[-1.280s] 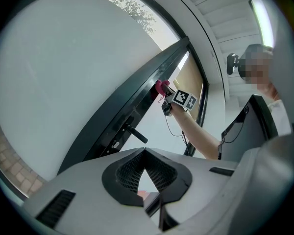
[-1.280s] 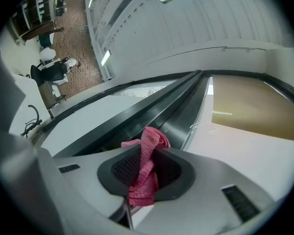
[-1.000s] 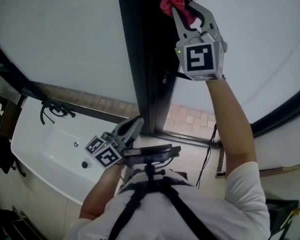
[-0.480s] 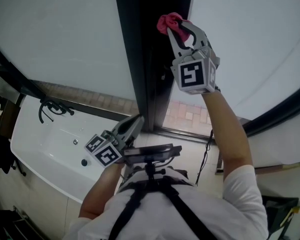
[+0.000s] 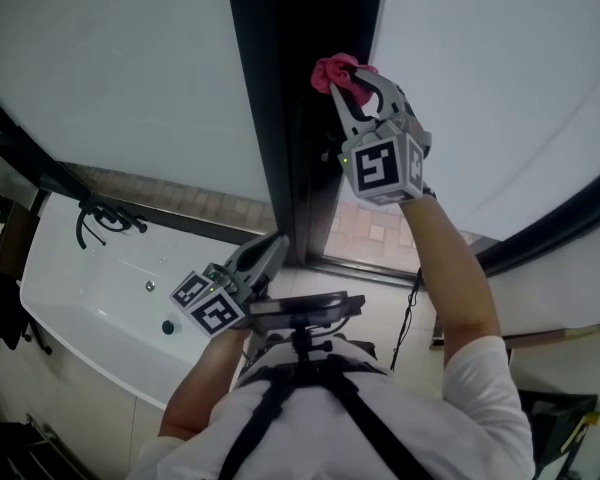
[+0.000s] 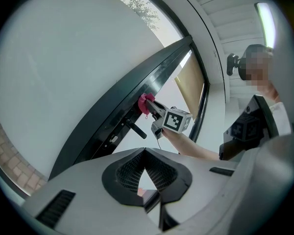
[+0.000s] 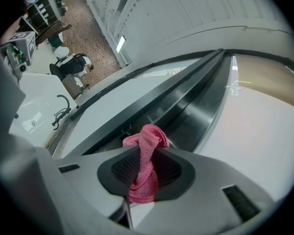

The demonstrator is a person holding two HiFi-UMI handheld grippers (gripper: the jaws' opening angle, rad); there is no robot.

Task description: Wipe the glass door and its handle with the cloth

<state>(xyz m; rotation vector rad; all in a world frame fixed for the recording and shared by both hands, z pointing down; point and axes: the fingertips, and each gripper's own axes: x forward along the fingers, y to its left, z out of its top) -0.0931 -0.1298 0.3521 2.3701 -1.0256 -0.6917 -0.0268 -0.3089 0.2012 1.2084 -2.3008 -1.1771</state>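
My right gripper (image 5: 353, 80) is raised against the dark door frame (image 5: 280, 118) and is shut on a pink cloth (image 5: 332, 71). The cloth's bunched end presses on the frame between the two pale glass panes (image 5: 130, 68). In the right gripper view the cloth (image 7: 146, 153) hangs pinched between the jaws of the right gripper (image 7: 147, 151). A dark lever handle (image 6: 135, 129) sticks out of the frame just below the cloth (image 6: 146, 102) in the left gripper view. My left gripper (image 5: 273, 245) hangs low by my chest, shut and empty, its jaws (image 6: 145, 153) pointing at the door.
A white bathtub (image 5: 90, 298) with a dark tap (image 5: 105, 218) stands at the lower left. A black cable (image 5: 415, 308) hangs by the door's sill. A dark device (image 5: 302, 308) is mounted on my chest harness. Shelving (image 7: 44, 6) shows far off.
My right gripper has slid down the frame with the cloth and slightly to the left. The left gripper has stayed where it was.
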